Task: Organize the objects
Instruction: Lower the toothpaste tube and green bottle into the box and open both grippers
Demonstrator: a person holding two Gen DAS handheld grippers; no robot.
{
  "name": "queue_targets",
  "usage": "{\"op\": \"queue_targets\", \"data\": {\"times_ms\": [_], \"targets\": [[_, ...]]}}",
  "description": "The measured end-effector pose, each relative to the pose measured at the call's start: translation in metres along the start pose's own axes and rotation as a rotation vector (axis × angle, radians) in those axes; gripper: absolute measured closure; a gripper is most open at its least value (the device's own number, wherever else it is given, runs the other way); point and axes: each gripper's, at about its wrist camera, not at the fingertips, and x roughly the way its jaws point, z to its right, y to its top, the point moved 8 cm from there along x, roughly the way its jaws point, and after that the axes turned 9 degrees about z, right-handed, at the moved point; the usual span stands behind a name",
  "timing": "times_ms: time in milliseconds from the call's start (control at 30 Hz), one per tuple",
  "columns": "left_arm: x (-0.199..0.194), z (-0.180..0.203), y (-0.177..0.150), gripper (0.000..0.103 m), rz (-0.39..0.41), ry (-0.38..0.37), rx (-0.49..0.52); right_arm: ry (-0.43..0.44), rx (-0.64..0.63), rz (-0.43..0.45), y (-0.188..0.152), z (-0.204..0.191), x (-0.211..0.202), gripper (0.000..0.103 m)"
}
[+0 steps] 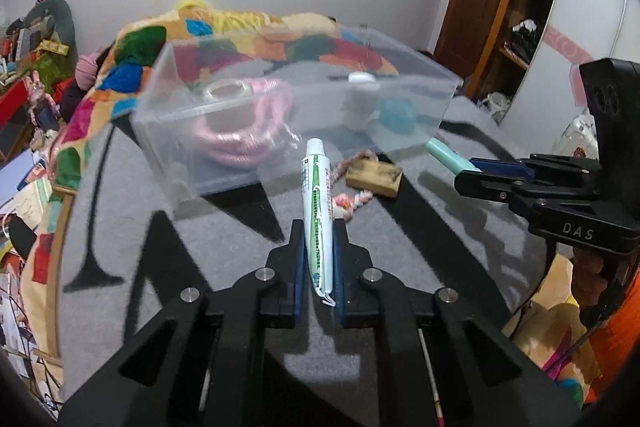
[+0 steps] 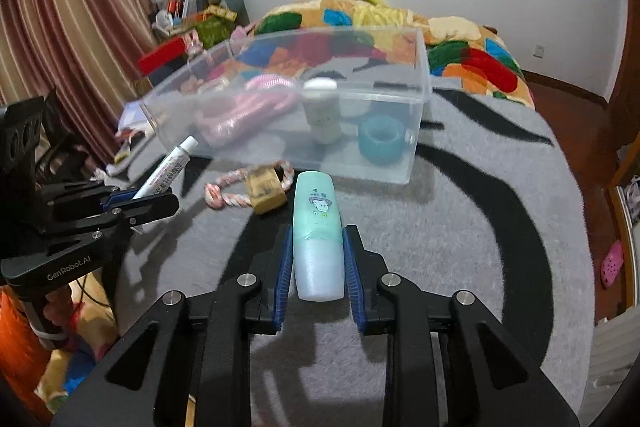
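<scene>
Far left of the grey rug (image 2: pixel 460 227): left gripper (image 1: pixel 319 227) clenched on a white toothpaste tube (image 1: pixel 318 203), pinched near its crimped tail, cap end pointing forward and slightly up toward the clear plastic bin (image 1: pixel 160 115). Long axis of the tube roughly in line with the fingers (image 1: pixel 297 259), aimed at the bin's near wall and below its open rim.

Between the two grippers, on the rug just in front of the bin: a tan block (image 2: pixel 266 189) with a pink-and-white rope (image 2: pixel 224 193) looped about it, touching or very nearly so; hard to tell through the blur.

Right of that: right gripper (image 2: pixel 318 247) clamped around a mint-green bottle (image 2: pixel 316 227), held at mid-body, green half leading, pale end back between the fingers (image 2: pixel 285 267). Long axis again along the fingers, pointing at the bin's near wall, toward its right-hand corner.

Inside the bin, left to right: pink coiled rings (image 2: pixel 248 103), a white-capped jar (image 2: pixel 322 111), a teal cup (image 2: pixel 380 141).

Judged from this: both held things carried above the rug, neither yet over the bin. Both grippers about equally near the near wall, the left facing the bin's middle, the right nearer its right corner. Coming move likely a lift over the rim and a tilt down, so each thing drops lengthwise into bare floor between the rings and the jar or beside the cup.
</scene>
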Motion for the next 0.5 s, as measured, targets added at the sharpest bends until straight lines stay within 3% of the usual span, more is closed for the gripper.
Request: {"op": "queue_targets", "data": {"times_ms": [233, 500], "targets": [[-0.025, -0.012, 0.036, 0.092, 0.097, 0.022, 0.002, -0.029, -0.003, 0.099, 0.040, -0.004, -0.017, 0.080], [-0.014, -0.023, 0.076, 0.092, 0.147, 0.026, -0.019, -0.066, 0.019, 0.191, 0.092, 0.002, -0.016, 0.080]]}}
